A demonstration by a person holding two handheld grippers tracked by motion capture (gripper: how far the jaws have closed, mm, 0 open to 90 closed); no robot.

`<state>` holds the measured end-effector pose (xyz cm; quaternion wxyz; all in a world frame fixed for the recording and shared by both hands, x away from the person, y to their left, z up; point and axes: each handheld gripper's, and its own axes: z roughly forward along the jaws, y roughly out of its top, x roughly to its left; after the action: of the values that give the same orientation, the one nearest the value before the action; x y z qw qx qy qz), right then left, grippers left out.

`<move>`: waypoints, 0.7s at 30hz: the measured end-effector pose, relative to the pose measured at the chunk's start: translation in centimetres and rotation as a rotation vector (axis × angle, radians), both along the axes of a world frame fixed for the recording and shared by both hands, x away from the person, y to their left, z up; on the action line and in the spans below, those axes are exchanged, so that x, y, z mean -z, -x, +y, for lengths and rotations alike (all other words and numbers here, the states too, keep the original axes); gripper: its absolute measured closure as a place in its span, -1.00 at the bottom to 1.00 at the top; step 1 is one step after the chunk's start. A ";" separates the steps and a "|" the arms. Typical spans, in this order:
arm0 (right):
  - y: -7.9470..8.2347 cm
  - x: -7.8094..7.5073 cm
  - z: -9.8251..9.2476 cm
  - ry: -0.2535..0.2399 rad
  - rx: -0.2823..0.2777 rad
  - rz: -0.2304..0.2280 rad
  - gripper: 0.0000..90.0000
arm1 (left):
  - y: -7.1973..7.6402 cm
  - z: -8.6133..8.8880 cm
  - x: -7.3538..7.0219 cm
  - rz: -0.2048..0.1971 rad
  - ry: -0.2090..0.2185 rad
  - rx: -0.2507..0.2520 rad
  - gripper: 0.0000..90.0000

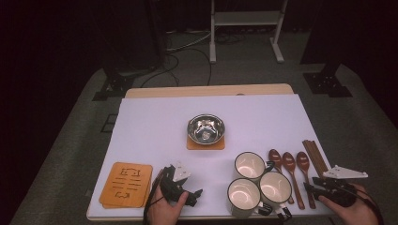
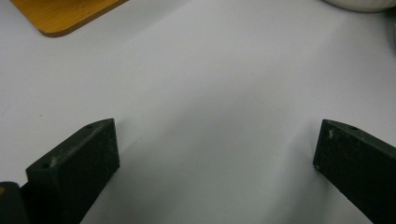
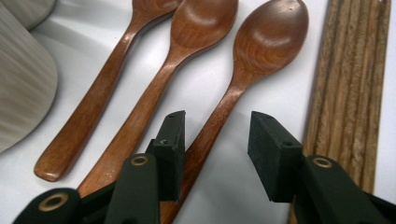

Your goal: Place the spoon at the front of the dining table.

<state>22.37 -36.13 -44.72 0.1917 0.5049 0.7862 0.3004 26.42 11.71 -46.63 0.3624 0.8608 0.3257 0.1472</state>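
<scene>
A dark room lies beyond the light wooden tabletop (image 1: 209, 90), whose far edge shows as a pale strip past the white sheet (image 1: 155, 122) spread over most of it. Below and around it runs a grey carpeted floor (image 1: 70, 150), dim at the sides and brighter toward the middle. At the back stands a white metal-framed rack (image 1: 246, 28) on two splayed feet, with a low shelf across it. Black cables (image 1: 187, 51) trail over the floor to its left. Two black stand bases (image 1: 112, 86) (image 1: 326, 82) sit on the floor near the tabletop's far corners. The walls behind are lost in shadow; light falls mainly on the tabletop.
</scene>
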 end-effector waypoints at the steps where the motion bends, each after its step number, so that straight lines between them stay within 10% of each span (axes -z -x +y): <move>1: 0.0 0.0 0.0 0.001 0.003 0.000 0.24 | 0.0 0.0 0.0 0.000 0.000 0.000 -1.00; 21: 0.1 -0.5 -1.4 0.037 0.047 -0.026 0.30 | 0.0 0.0 0.0 0.000 0.001 0.000 -1.00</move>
<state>22.30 -37.52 -44.27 0.2181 0.5158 0.7769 0.2877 26.44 11.71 -46.63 0.3627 0.8607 0.3258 0.1469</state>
